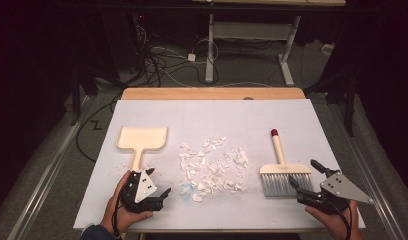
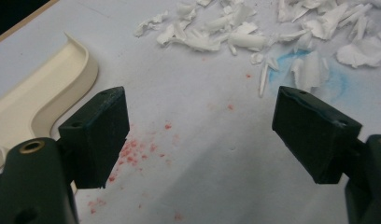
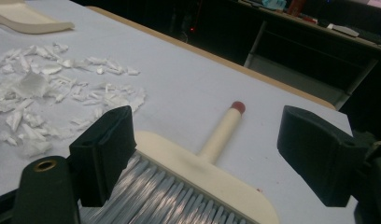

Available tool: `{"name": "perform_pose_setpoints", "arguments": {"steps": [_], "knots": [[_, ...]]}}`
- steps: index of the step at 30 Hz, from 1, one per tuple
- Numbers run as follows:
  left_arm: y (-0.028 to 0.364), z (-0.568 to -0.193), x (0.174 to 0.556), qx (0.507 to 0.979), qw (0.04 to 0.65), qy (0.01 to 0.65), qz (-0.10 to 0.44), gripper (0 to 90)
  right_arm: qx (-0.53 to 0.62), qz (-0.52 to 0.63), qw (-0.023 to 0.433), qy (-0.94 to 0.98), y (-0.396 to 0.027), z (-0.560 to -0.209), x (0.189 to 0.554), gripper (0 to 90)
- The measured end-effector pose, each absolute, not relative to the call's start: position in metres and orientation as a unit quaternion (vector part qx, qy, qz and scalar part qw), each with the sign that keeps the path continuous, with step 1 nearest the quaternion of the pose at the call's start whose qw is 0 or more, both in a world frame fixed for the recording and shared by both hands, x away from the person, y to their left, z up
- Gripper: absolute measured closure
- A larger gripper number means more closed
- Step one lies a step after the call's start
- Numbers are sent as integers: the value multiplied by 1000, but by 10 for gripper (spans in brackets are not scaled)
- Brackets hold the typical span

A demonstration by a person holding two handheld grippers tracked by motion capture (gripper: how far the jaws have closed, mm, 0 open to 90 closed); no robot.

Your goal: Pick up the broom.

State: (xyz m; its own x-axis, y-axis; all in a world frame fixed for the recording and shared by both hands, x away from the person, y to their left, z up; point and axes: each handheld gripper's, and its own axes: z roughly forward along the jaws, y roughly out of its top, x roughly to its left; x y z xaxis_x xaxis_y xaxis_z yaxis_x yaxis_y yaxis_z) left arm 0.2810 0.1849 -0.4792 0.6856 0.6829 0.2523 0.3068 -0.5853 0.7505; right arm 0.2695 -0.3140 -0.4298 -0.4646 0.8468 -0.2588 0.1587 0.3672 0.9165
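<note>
A cream dustpan point(image 1: 142, 138) lies at the left of the white sheet with its handle toward me; its edge shows in the left gripper view point(image 2: 39, 93). A heap of white paper scraps point(image 1: 212, 167) point(image 2: 235, 32) point(image 3: 53, 88) covers the middle. A cream brush point(image 1: 282, 172) with grey bristles and a red-tipped handle lies at the right. My left gripper point(image 1: 159, 184) point(image 2: 200, 116) is open over bare sheet, just beside the dustpan handle. My right gripper point(image 1: 306, 174) point(image 3: 207, 123) is open just right of the brush head point(image 3: 198, 172), holding nothing.
The white sheet point(image 1: 212, 117) covers a wooden table point(image 1: 212, 93). Red specks and a blue smudge point(image 2: 328, 74) mark the sheet near the left gripper. Beyond the table are a dark floor with cables and a desk frame point(image 1: 252, 35).
</note>
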Motion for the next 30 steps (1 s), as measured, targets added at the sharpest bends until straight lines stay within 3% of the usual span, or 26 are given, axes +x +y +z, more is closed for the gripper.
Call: {"name": "perform_pose_setpoints", "arguments": {"steps": [10,16,23,30], "knots": [[185,-480,277,852,347,285,270,179,349,429,389,737,-312,-424,279,214],[186,-480,275,853,343,284,270,179,375,380,389,751,-303,-414,314,222],[187,-482,276,855,343,284,267,179,469,301,290,778,-301,-419,395,240],[187,-482,275,858,337,283,265,179,521,243,214,790,-291,-449,433,305]]}}
